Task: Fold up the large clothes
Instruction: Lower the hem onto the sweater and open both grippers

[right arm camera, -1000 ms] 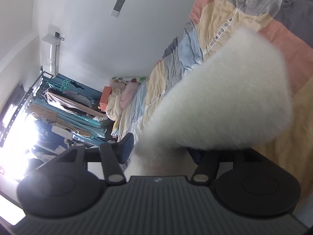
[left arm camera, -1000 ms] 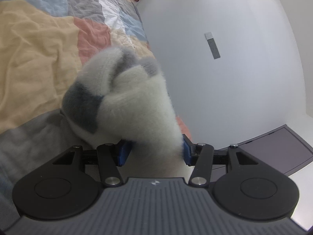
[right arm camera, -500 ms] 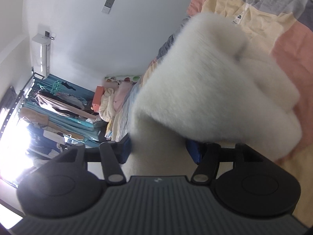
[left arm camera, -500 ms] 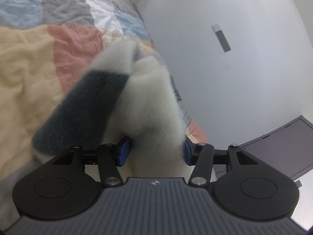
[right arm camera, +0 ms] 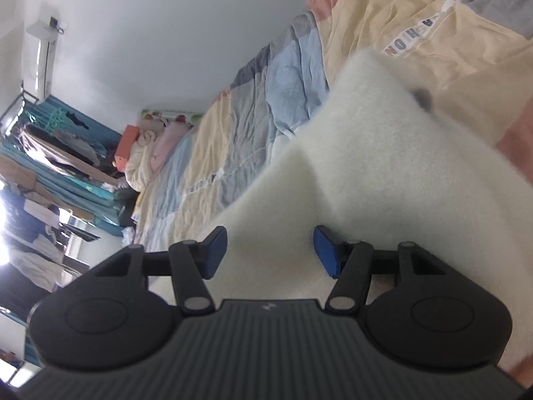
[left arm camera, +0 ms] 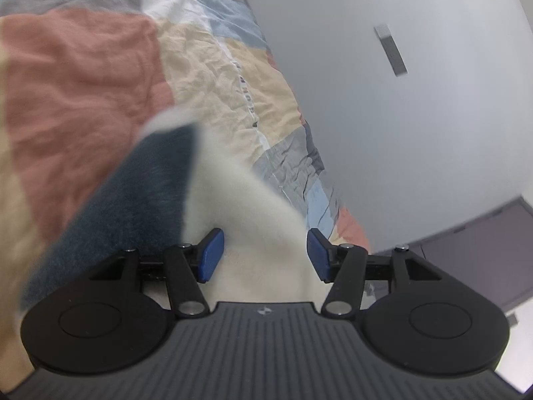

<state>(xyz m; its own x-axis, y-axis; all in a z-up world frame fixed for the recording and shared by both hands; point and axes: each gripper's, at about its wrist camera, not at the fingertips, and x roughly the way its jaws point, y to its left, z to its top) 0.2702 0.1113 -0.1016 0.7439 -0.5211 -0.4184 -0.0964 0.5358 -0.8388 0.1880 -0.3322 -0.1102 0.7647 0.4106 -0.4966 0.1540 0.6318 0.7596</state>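
Both grippers are carrying a fluffy white garment (right arm camera: 383, 166) with a dark patch (left arm camera: 133, 196) over the patchwork bed (left arm camera: 83, 83). The left gripper (left arm camera: 265, 255) and the right gripper (right arm camera: 269, 250) are each pinching thick bunched fleece between their jaws. Judging by this, a fold is being carried across; next, lowering the edge flat and letting go.
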